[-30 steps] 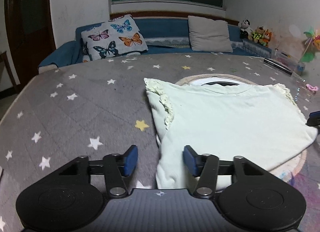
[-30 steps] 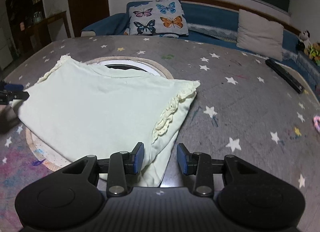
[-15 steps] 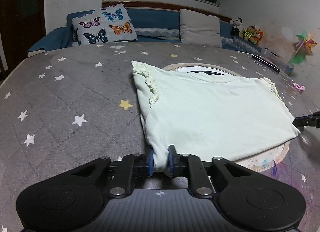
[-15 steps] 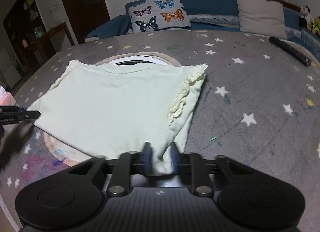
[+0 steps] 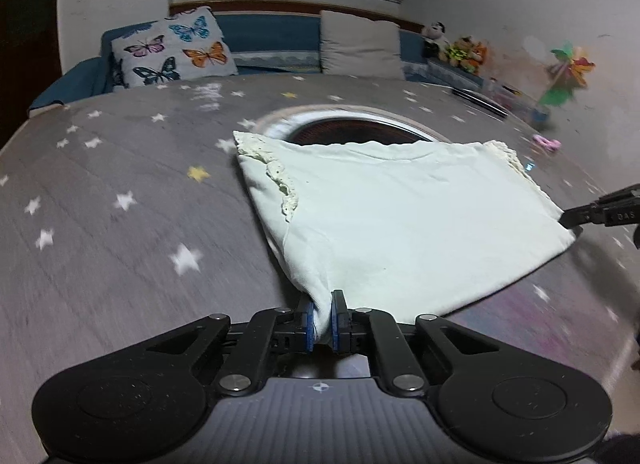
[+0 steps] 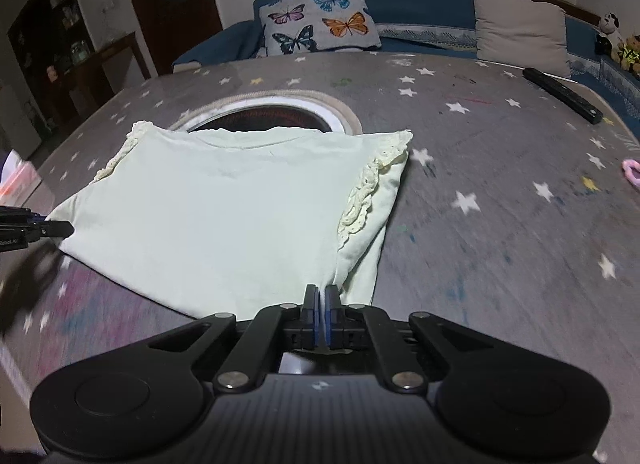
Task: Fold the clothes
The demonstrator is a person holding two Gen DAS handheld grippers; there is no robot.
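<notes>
Down at the near edge of the grey star-print tabletop (image 5: 100, 248), you've got both bottom corners of the pale mint-green frilly-sleeved top (image 5: 400, 220) now. A second ago both grippers were spread wide on either side of the hem corners, with nothing pinched. Now the left gripper (image 5: 321, 322) has its blue pads pressed onto a bunch of the near-left corner fabric, the jaws still squeezing in the last little bit. The right gripper (image 6: 321, 316) is clamped all the way together on the near-right corner, with only a thin sliver of cloth between the pads.

The top itself has slid too. It used to lie flat over the round white-rimmed opening (image 6: 336, 112) in the middle of the table, covering most of the near part. Now the neckline edge sits across the opening's near half, and you can see the dark reddish inside beyond it. The fabric looks pulled taut toward you between the two corners, and the near hem seems lifted off the table a bit.

So the grab step looks done, I'd say. You're set up to carry the hem up and over toward the collar for the first fold. One thing I'd watch: the right pinch looks pretty thin, so it could slip if you tug hard. The butterfly-print cushion (image 6: 320, 18) and black remote (image 6: 564, 94) are well clear.
</notes>
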